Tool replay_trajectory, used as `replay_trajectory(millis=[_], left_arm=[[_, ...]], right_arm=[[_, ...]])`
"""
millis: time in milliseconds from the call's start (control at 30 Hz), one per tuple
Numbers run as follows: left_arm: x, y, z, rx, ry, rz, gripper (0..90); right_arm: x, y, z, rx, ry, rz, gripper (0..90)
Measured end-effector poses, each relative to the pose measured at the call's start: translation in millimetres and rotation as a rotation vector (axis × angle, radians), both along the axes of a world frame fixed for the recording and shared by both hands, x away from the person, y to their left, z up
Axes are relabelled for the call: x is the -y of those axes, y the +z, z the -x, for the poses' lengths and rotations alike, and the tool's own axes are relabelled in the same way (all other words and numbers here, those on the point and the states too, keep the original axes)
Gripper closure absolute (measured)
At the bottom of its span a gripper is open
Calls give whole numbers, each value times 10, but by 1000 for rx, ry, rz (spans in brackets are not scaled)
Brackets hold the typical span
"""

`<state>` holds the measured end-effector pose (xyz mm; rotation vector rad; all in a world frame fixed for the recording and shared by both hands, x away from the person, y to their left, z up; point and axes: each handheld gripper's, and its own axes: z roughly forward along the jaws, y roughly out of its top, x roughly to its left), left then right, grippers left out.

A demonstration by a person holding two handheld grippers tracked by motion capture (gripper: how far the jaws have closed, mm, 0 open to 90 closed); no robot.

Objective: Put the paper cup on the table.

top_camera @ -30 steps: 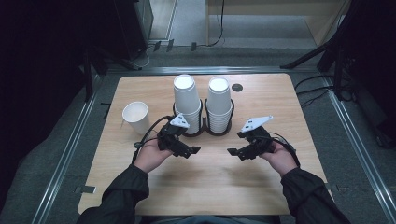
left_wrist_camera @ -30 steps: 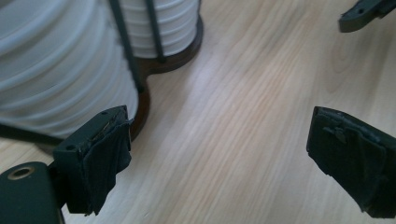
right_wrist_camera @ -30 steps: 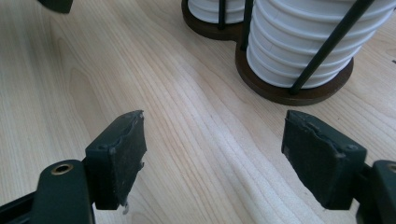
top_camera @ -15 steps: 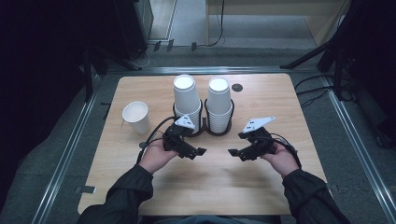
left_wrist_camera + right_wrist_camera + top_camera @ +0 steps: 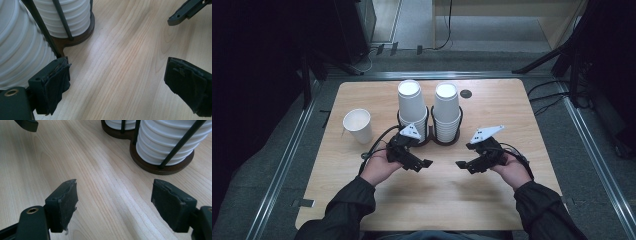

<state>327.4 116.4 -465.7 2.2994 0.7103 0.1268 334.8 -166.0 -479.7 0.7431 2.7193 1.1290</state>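
Both the left claw (image 5: 426,163) and right claw (image 5: 460,165) hover just before the cup holder (image 5: 430,135), jaws apart, gripping nothing.

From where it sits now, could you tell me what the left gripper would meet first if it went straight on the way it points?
Probably the right gripper. The left gripper points across the table at it, and one of its fingers shows ahead in the left gripper view. Otherwise only bare wood lies between; depth is unclear.

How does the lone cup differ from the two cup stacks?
The lone cup stands mouth up, directly on the table; the left stack and right stack are inverted, nested and taller, held in a dark wire holder. The lone cup stands apart, left of both. All are white paper cups.
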Motion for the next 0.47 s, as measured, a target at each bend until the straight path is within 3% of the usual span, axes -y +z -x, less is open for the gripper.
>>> replay_trajectory(millis=[167,467], left_arm=[[-5,4,-2,-20,-3,13,70],[-15,8,6,-12,-2,7,70]], right_arm=[[4,3,9,3,4,7,214],[21,19,-2,10,3,-3,214]])
